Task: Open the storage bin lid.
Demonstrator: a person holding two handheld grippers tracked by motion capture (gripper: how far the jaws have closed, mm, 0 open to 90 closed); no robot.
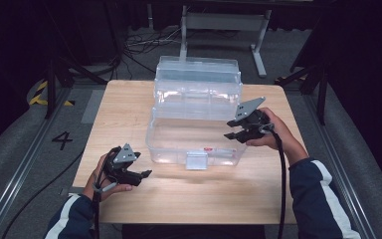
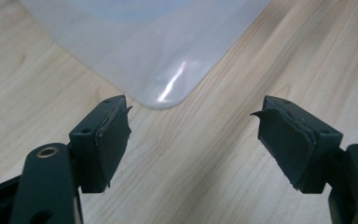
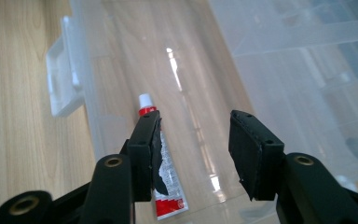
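left claw [image 1: 146, 174]: open, empty, over bench [image 1: 129, 107] near front-left corner | right claw [image 1: 230, 135]: open, empty, above the box's right end | tube [image 3: 168, 182]: flat on floor of clear box [image 1: 154, 144], mid-bench

surface: light wooden table [image 1: 129, 107] | on it: open clear plastic box [image 1: 195, 144]

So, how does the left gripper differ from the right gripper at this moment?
The left gripper is low over the bare wooden table, outside the clear box; the right gripper is at the box's right side, aimed inside. Beneath the right gripper a red-and-white tube lies on the box floor; beneath the left gripper is only wood. Both are open and hold nothing.
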